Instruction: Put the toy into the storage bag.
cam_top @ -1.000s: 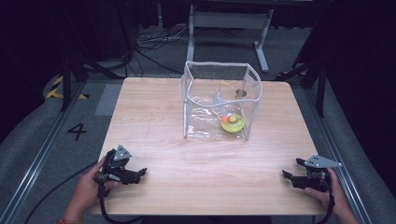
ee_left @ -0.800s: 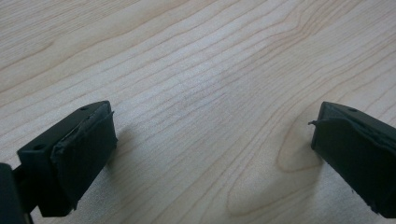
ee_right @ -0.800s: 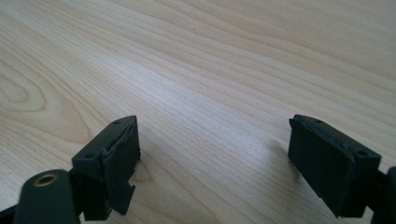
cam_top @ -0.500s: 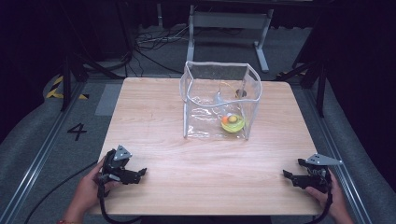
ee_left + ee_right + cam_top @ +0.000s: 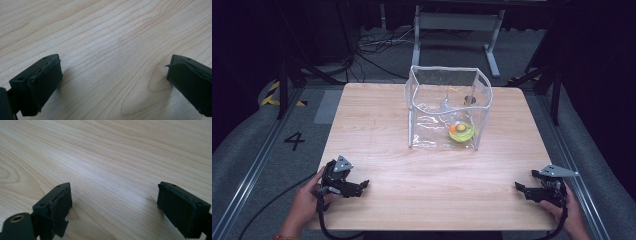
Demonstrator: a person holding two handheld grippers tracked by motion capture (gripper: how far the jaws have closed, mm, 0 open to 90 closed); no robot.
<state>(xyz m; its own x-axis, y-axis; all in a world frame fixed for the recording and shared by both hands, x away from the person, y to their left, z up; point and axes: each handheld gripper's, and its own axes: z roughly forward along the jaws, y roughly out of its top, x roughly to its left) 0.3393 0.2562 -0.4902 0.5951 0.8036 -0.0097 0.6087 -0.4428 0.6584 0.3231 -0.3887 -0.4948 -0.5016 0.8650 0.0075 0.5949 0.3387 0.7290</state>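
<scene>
The right gripper (image 5: 523, 188) rested at the near right edge of the table (image 5: 377, 130), and its fingers (image 5: 53, 207) had just been opening with only bare wood between them. The left gripper (image 5: 359, 186) lay at the near left, fingers (image 5: 42, 82) likewise spread and empty. The clear bag (image 5: 447, 107), holding a yellow-green toy (image 5: 460, 132), stood well ahead of both. Probably both were readied for a reach.

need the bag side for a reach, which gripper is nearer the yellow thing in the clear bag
The right gripper: the yellow thing lies in the bag's right part; the left gripper is farther off.
</scene>
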